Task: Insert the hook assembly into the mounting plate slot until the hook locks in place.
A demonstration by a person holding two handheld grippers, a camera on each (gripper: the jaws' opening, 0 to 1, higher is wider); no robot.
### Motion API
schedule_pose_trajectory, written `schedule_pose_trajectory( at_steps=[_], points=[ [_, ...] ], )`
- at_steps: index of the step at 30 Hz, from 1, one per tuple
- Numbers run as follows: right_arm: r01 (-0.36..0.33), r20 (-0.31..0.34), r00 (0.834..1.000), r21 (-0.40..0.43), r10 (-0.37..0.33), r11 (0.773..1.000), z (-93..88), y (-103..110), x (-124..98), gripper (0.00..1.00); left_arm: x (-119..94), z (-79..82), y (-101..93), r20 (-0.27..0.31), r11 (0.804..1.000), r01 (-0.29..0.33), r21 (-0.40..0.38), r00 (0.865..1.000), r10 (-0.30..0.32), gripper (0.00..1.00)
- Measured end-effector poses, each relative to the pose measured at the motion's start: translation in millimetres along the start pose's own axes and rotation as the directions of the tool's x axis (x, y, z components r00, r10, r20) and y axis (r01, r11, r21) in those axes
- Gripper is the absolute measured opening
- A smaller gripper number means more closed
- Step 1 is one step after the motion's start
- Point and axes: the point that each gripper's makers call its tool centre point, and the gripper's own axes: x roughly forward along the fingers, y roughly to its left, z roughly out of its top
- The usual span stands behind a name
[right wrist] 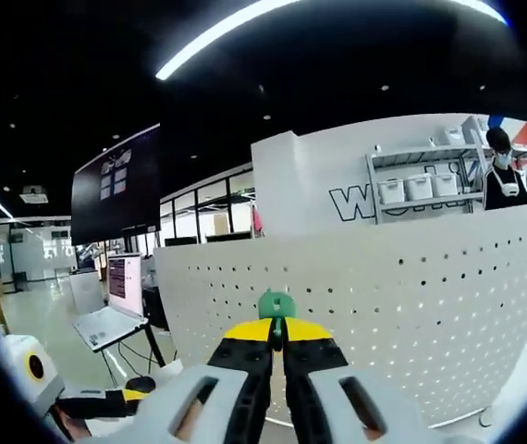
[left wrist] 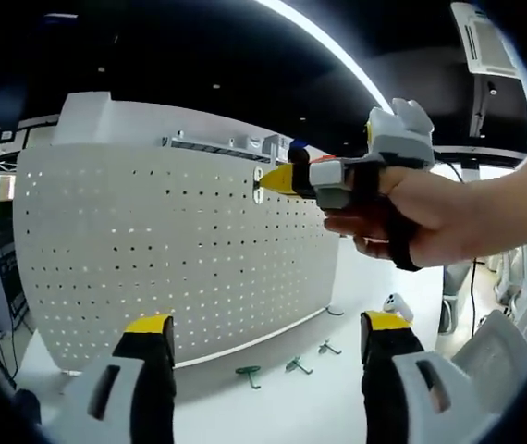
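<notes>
A: My right gripper (right wrist: 277, 335) has its jaws closed on the green hook (right wrist: 276, 304), at the white pegboard (left wrist: 171, 250). The left gripper (left wrist: 268, 333) stands wide open, holding nothing.

B: Risk?

A: I think a tilted hook could miss its hole and drop. Spare hooks (left wrist: 287, 367) lie on the white table (left wrist: 319, 407); shelving (right wrist: 421, 185) stands behind.
</notes>
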Motion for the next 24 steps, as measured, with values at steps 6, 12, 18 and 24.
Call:
schedule_pose_trajectory(
  at_steps=[6,12,18,24],
  points=[
    [0.032,0.024,0.999,-0.006,-0.032,0.999,9.7,-7,11,0.01,-1,-1.2,-0.2,0.001,1.0,0.002,-0.002,1.0,-0.002,0.85],
    [0.054,0.035,0.998,-0.021,-0.053,0.998,13.8,-10,23,0.01,-2,-2.9,1.6,-0.001,1.0,0.001,-0.006,1.0,-0.001,0.85],
    [0.078,0.042,0.996,-0.037,-0.076,0.996,15.4,-13,32,0.01,-1,-3.4,2.3,-0.002,1.0,0.004,-0.008,1.0,-0.004,0.84],
    [0.107,0.043,0.994,-0.046,-0.105,0.993,15.6,-18,41,0.01,-1,-4.1,2.5,-0.004,1.0,0.008,-0.01,1.0,-0.008,0.84]
  ],
)
